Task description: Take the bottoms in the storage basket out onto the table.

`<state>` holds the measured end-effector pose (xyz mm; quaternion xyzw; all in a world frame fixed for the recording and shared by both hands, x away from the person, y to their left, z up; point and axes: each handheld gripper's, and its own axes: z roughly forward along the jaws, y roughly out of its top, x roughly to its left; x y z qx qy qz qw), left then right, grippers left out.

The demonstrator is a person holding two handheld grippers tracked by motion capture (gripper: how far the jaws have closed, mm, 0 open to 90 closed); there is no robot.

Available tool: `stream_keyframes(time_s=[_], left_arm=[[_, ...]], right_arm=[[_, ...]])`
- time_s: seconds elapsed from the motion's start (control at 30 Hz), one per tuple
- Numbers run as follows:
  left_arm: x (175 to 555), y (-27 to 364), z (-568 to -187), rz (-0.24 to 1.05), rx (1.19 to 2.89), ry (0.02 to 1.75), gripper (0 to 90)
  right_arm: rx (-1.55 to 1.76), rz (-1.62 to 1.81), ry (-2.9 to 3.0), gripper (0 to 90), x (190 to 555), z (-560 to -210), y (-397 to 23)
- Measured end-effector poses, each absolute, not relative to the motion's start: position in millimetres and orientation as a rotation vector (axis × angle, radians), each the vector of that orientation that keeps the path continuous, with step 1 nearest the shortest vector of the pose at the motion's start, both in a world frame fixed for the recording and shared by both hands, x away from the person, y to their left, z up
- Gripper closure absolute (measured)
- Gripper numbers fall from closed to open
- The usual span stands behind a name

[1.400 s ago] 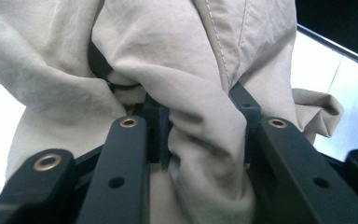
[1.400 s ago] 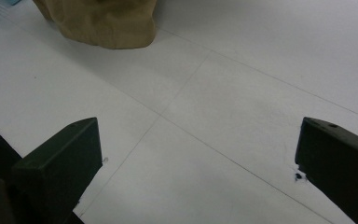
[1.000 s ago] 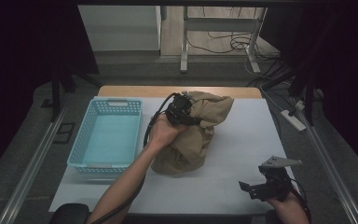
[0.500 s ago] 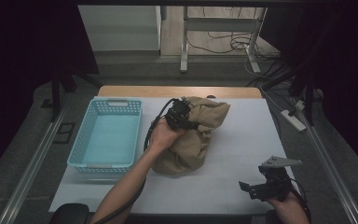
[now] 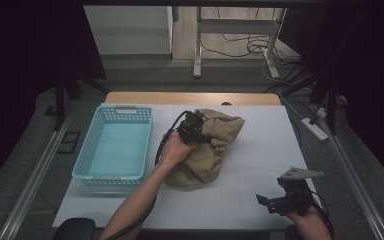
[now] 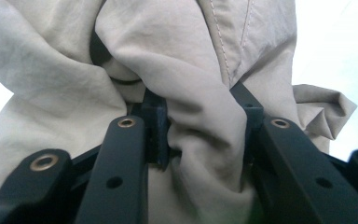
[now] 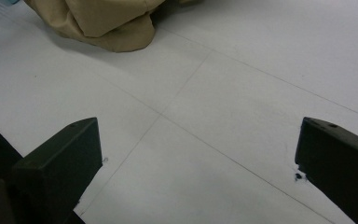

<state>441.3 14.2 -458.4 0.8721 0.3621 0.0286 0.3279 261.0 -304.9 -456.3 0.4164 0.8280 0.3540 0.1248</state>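
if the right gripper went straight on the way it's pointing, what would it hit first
Probably the bare table. The right gripper is open and angled down at it; the tan cloth lies farther off, up and left of its line.

One tan garment [image 5: 207, 150] lies bunched on the table, though it is too crumpled to tell whether a second piece is folded inside. One light blue basket [image 5: 113, 146] stands beside it. Two grippers are present: the left gripper [image 5: 194, 127] and the right gripper [image 5: 280, 201]. One white table [image 5: 260, 150] bears everything.
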Motion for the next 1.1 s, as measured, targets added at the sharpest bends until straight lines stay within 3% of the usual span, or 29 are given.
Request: stream_keyframes(time_s=[0.7,1.1], left_arm=[[442,8,-493,0.072,2.309,0.951,61.2],[442,7,-493,0.091,2.321,0.916,53.2]], right_arm=[[1.211,1.026,2.418,0.6,261,-456,-304],[1.207,1.022,2.429,0.7,261,-457,-304]])
